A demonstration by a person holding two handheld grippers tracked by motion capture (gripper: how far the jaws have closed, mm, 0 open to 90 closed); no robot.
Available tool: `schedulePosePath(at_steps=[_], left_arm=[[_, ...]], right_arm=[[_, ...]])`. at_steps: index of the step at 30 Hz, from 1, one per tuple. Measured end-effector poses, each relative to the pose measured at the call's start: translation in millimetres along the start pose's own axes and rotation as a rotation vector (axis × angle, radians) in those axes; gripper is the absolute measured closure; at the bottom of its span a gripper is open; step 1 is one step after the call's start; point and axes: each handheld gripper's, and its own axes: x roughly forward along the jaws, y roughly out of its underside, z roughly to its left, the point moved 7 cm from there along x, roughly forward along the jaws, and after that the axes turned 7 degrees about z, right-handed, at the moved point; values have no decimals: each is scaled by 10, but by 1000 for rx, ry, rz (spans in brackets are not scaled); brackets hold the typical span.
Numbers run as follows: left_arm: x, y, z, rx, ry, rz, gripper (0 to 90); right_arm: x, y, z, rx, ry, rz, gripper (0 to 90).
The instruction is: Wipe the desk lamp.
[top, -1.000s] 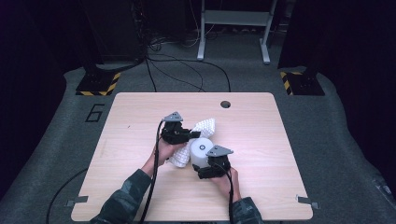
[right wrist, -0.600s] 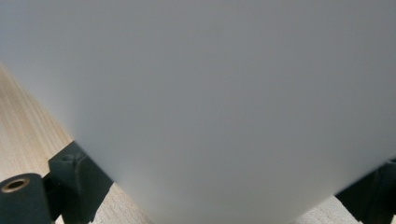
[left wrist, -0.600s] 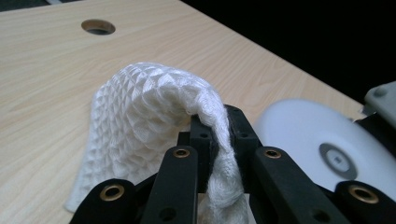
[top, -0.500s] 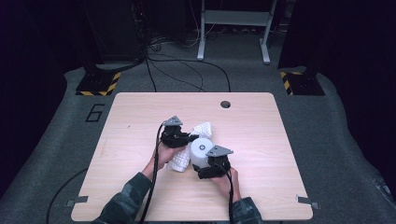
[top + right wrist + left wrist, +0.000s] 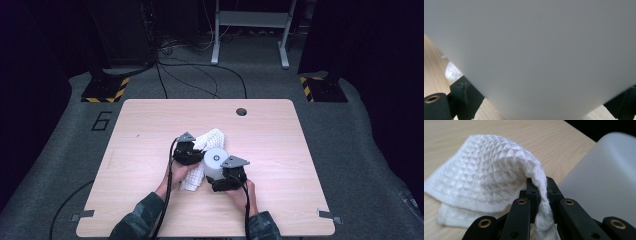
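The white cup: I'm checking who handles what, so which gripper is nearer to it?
Right. The right gripper has its fingers on either side of the white cup, gripping it. The left gripper sits just beside the cup, pinching the white cloth.

The high view is dim around its borders — light falls from above onto the table [image 5: 150, 125], leaving the floor near black. Shadows are soft and short. In the right gripper view a white container [image 5: 544, 55] sits too close, a featureless blur — the left gripper view keeps the cloth [image 5: 489, 172] sharp.
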Motion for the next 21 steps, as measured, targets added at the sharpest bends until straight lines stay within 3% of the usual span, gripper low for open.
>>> schedulePosePath(at_steps=[3, 9, 21], left_arm=[[49, 70, 31, 12, -25, 24, 837], [108, 194, 70, -6, -34, 56, 837], [-35, 266, 46, 35, -58, 63, 836]], right_arm=[[0, 0, 1, 1, 0, 0, 68], [0, 0, 1, 1, 0, 0, 68], [-1, 0, 1, 2, 0, 1, 68]])
